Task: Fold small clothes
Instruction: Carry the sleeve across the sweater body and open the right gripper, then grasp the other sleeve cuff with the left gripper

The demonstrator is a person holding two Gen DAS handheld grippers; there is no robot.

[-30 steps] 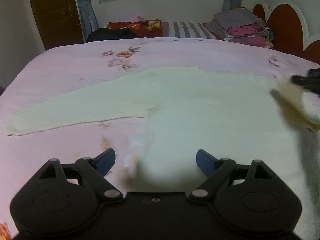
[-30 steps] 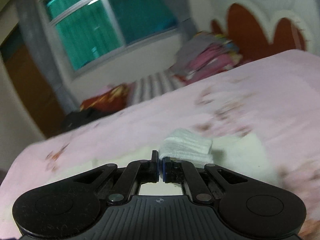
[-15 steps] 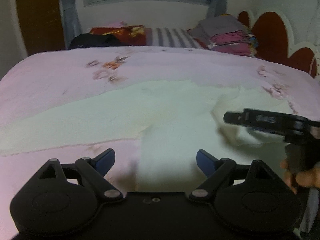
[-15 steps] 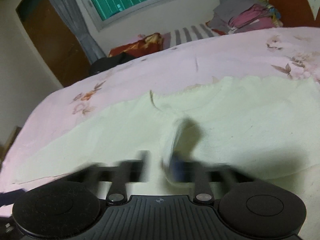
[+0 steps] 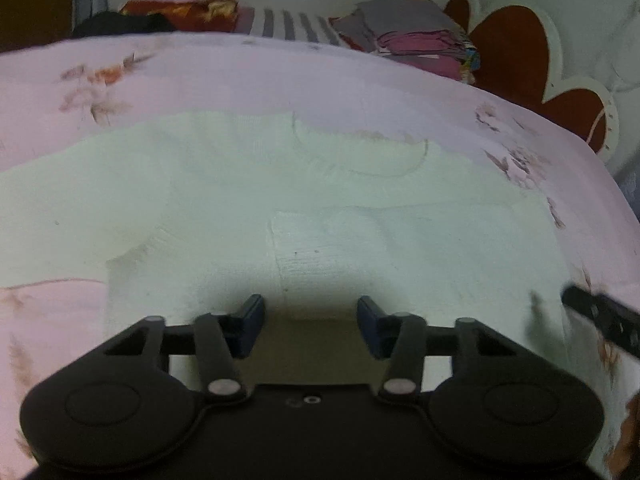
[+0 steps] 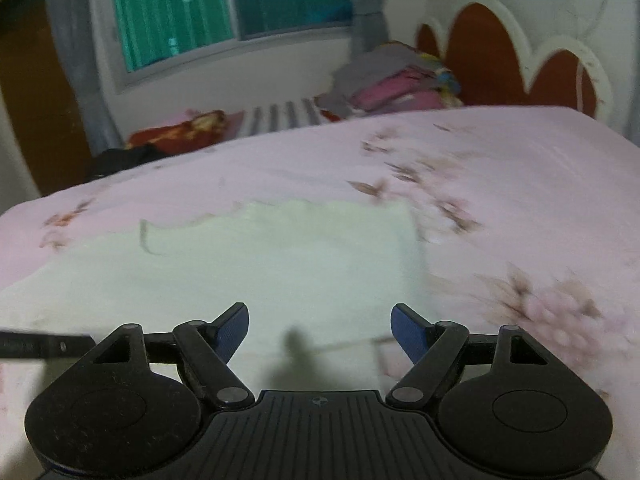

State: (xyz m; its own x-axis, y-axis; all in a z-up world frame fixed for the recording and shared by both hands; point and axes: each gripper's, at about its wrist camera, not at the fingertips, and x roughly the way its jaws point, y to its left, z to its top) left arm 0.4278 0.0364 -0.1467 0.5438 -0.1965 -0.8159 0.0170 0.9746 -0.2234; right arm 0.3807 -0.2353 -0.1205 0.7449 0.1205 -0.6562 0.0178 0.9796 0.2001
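Observation:
A pale cream long-sleeved top [image 5: 248, 184] lies flat on the pink floral bed sheet [image 5: 200, 68]. Its right sleeve is folded across the body [image 5: 400, 240]; its left sleeve stretches out to the left. The neckline [image 5: 360, 156] points to the far side. My left gripper [image 5: 311, 322] is open and empty, low over the top's near part. My right gripper [image 6: 320, 330] is open and empty over the top's right part [image 6: 280, 264]. Its tip shows at the right edge of the left wrist view [image 5: 600, 316].
A stack of folded clothes [image 6: 400, 84] sits at the bed's far right by the red and white headboard [image 6: 520, 60]. A striped pillow [image 6: 280, 118], a red cloth [image 6: 180, 132] and a dark garment [image 6: 124, 158] lie along the far edge below the window [image 6: 224, 12].
My right gripper carried the right sleeve across the top's body, opened and let it go. The sleeve now lies folded on the body. My left gripper moved closer over the top.

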